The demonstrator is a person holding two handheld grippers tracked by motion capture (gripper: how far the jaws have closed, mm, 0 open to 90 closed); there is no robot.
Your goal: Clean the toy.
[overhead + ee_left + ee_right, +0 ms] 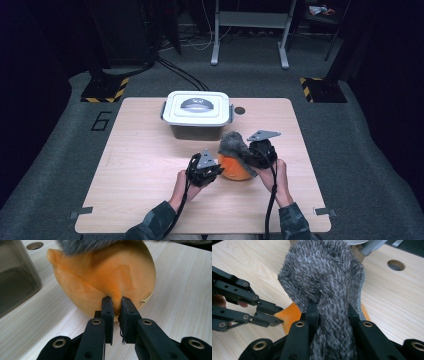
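Observation:
An orange plush ball lies on the table in front of a lidded box, with a grey furry cover draped over its top. My left gripper sits at its left side. In the left gripper view the jaws are shut on a small pinch of the orange plush, under the grey fur. My right gripper is at the upper right of the ball. Its jaws are shut on a thick fold of the grey fur, which is lifted off the orange plush.
A white-lidded plastic box stands just behind the toy, close to both grippers; its grey wall shows in the left gripper view. A round hole sits in the wooden table beside the box. Bare wood lies left and right.

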